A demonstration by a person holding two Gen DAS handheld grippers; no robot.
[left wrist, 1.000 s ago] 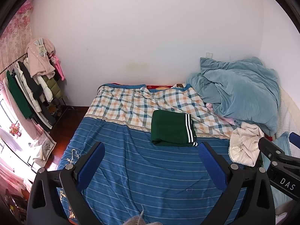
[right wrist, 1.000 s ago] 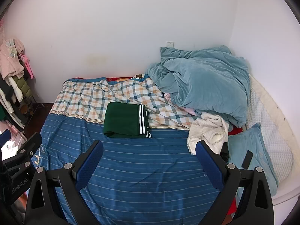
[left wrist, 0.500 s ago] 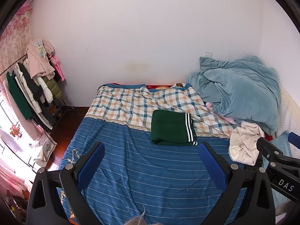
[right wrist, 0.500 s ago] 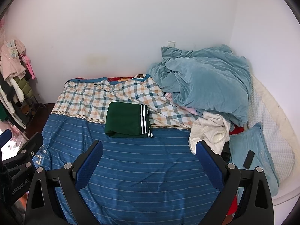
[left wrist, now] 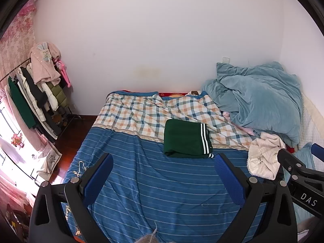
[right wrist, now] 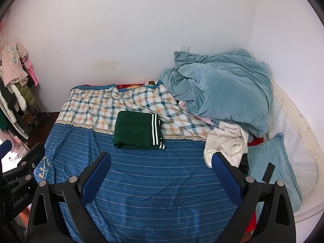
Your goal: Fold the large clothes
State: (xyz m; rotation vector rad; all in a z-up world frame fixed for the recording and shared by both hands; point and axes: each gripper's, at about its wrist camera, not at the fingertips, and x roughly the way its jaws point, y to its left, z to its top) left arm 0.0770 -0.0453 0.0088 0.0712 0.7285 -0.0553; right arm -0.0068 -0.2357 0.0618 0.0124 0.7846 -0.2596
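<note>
You held both grippers above the near end of the bed, side by side and apart. Your left gripper [left wrist: 163, 179] stood wide open with nothing between its 2 blue pads [left wrist: 98, 177]; the same went for your right gripper [right wrist: 161, 177], spread wide and empty. In the left view the right gripper's black frame showed at the right edge; in the right view the left one showed at the left edge.

Below the fingers lay the blue striped cover [right wrist: 158, 184], smooth with a few creases. Past it, the green garment [left wrist: 187, 138] sat folded into a neat rectangle, its white stripes [right wrist: 155, 128] along the right side. It rested across the seam where the blue cover met the checked sheet [left wrist: 145, 111], well clear of both grippers.

To the right of it lay a crumpled white fleece [right wrist: 226, 143], and beside that a pale blue pillow [right wrist: 271, 168] with a dark flat object [right wrist: 268, 172] on it. Farther back, a teal duvet [left wrist: 261, 97] was heaped in the corner against the wall. At the far left, a clothes rack [left wrist: 38, 93] stood on the floor beside the bed.
</note>
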